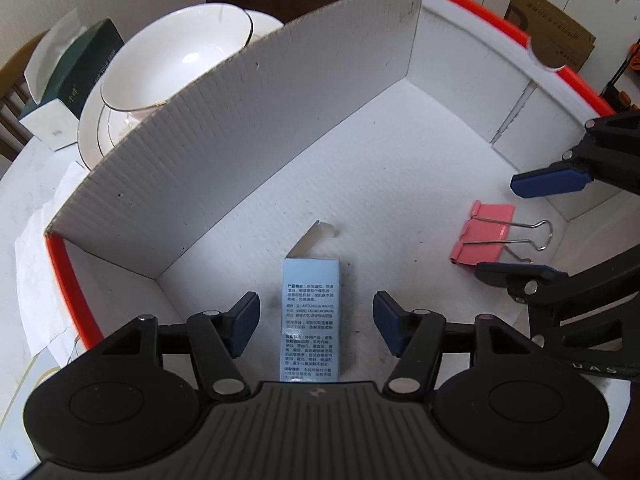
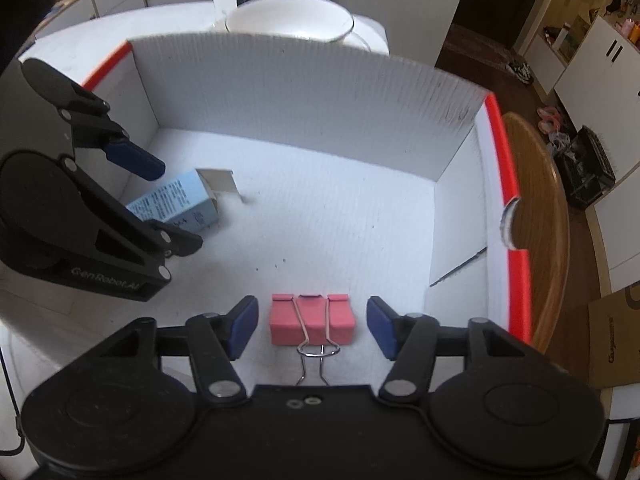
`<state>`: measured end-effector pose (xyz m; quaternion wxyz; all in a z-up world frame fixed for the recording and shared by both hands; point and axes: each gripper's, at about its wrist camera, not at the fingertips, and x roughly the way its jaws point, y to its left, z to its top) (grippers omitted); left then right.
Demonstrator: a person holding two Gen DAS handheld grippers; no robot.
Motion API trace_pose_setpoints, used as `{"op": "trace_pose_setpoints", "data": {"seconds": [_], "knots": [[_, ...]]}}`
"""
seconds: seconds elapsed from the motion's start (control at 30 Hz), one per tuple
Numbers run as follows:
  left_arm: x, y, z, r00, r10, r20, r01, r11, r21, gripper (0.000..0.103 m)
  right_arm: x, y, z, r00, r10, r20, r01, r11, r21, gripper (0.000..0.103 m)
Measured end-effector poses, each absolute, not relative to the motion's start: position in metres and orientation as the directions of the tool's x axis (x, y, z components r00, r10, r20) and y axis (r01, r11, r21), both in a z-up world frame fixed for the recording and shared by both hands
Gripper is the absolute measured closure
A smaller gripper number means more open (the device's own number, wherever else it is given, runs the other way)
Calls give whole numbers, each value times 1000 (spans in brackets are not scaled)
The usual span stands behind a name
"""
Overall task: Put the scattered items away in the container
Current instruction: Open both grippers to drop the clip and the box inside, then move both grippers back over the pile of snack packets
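- Container: white corrugated cardboard box point(image 1: 248, 132) with ribbed walls, orange-red outer edges and a pebbled white floor; a few dark specks lay on the floor.
- Left gripper point(image 1: 314, 326) stood over the box's near left part, blue pads spread apart. A small pale-blue carton point(image 1: 311, 316) lay flat on the floor between them, neither pad touching it. Its far end flap hung open; its near end was hidden behind the gripper body. The print was too small to read.
- Right gripper point(image 2: 312, 328) stood over the near right part, pads likewise apart. A pink binder clip point(image 2: 312, 320) rested on the floor between them, untouched, its wire handles pointing toward the camera and partly cut off by the gripper body.
- Beyond the far wall: a white gold-rimmed bowl point(image 1: 176, 60) on a plate, partly hidden by the wall; a dark green tissue box point(image 1: 76, 80) to the left.
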<state>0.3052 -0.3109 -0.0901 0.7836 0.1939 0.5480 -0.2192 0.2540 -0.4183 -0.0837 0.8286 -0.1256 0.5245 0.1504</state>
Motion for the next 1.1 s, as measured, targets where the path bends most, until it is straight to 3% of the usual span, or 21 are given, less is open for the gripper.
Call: {"op": "trace_pose_setpoints", "data": {"seconds": [0.93, 1.1], "knots": [[223, -238, 5, 511, -303, -805, 516, 857, 5, 41, 184, -392, 2, 601, 228, -766, -317, 948, 34, 31], [207, -213, 16, 557, -299, -775, 495, 869, 21, 36, 170, -371, 11, 630, 226, -743, -301, 953, 35, 28]]}}
